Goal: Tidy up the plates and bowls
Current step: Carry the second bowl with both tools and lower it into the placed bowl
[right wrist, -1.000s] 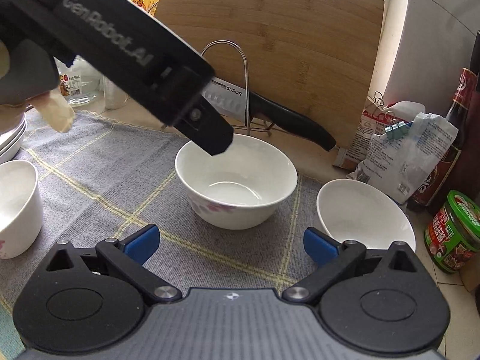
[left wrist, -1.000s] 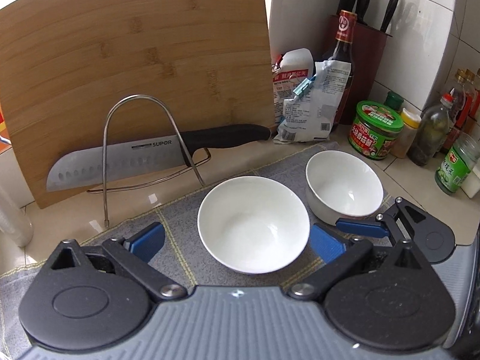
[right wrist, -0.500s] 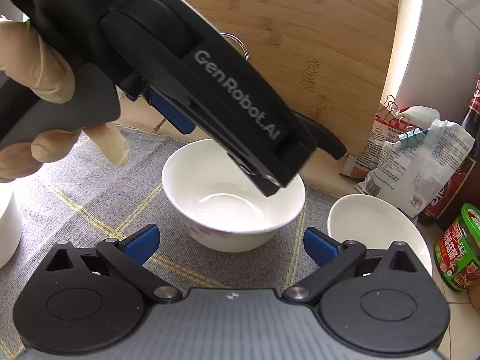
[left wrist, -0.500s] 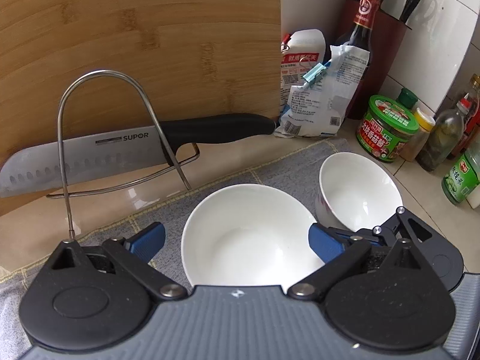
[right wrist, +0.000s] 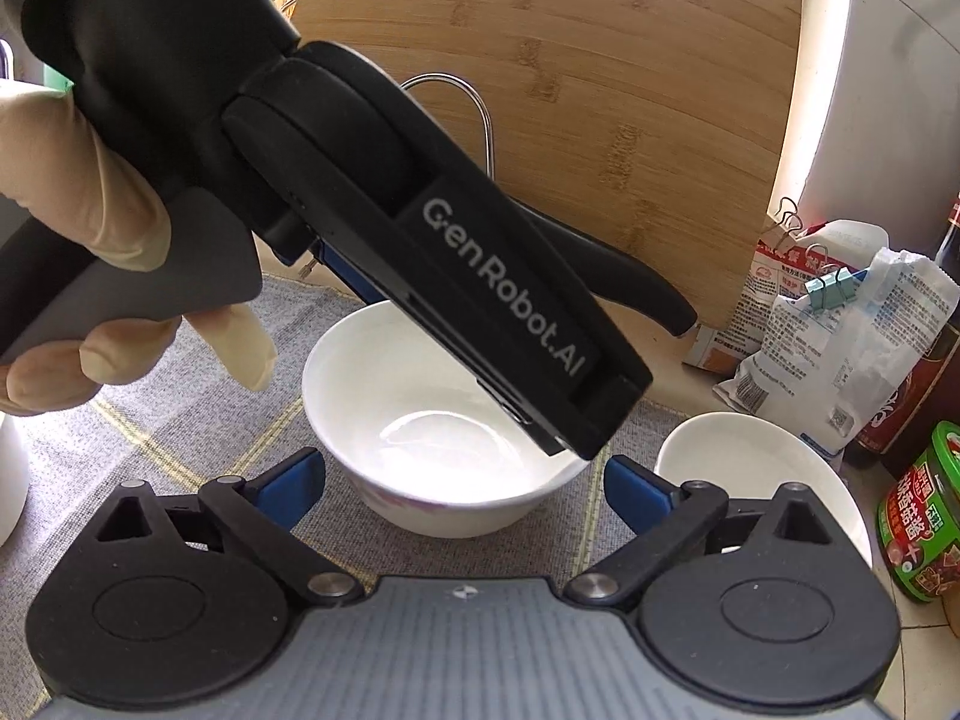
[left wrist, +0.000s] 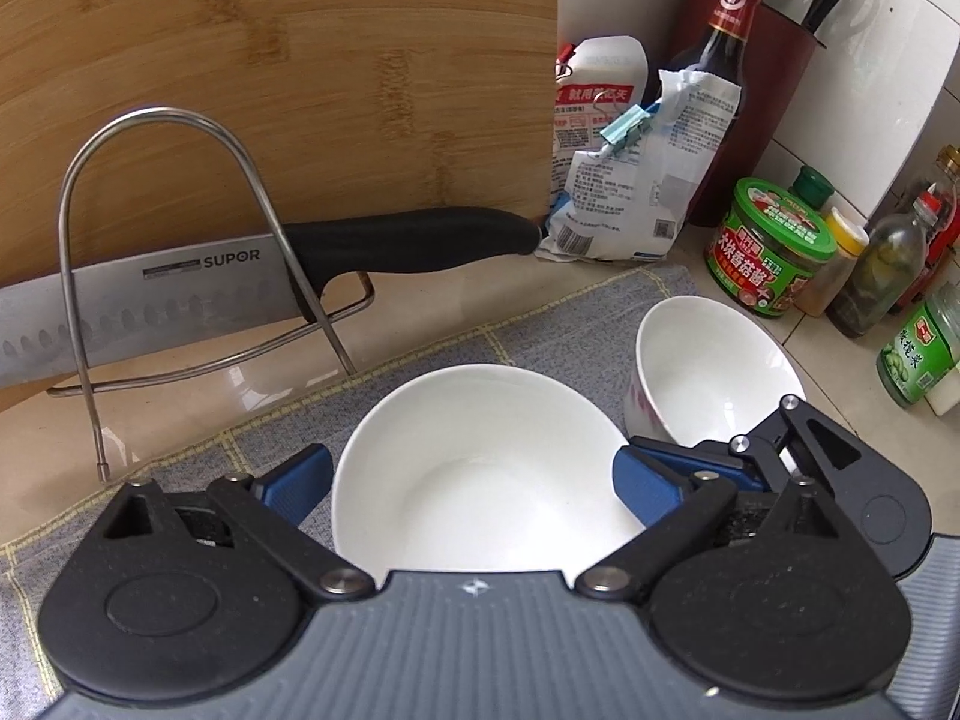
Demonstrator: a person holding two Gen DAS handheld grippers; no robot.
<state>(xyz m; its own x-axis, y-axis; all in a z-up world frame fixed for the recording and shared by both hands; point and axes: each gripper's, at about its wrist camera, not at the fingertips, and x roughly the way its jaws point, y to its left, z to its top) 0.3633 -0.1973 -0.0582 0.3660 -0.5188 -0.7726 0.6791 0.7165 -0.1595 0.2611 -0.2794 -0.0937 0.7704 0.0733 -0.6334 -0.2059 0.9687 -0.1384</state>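
Bowls sit on a grey checked cloth (left wrist: 540,324) on the counter, two of them close together. The larger white bowl (left wrist: 480,468) lies directly between the blue pads of the left gripper (left wrist: 471,480), one pad just off each side of its rim; the jaws are closing around it, and whether the pads already press on the rim cannot be told, though a sliver of gap shows on the left side. In the right wrist view the same bowl (right wrist: 432,438) stands ahead of the right gripper (right wrist: 462,486), slightly beyond its fingertips, with the left gripper's black body crossing above it, held by a gloved hand (right wrist: 90,252). The right gripper's jaws stand wide and are closing, with nothing pinched between them; the bowl's near wall sits just past the line of the pads.

To the right of the left gripper, just beyond its right finger, is a smaller white bowl (left wrist: 714,366) with a pink pattern on its outside; the right gripper's far finger reaches in beside it. In the right wrist view this bowl (right wrist: 744,468) lies ahead and to the right of the right pad.

Farther ahead of both grippers, a kitchen knife (left wrist: 252,282) rests in a wire rack (left wrist: 180,240) before a leaning bamboo cutting board (left wrist: 270,72). To the right stand clipped bags (left wrist: 636,180), a dark sauce bottle (left wrist: 726,60) and a green-lidded jar (left wrist: 774,246).
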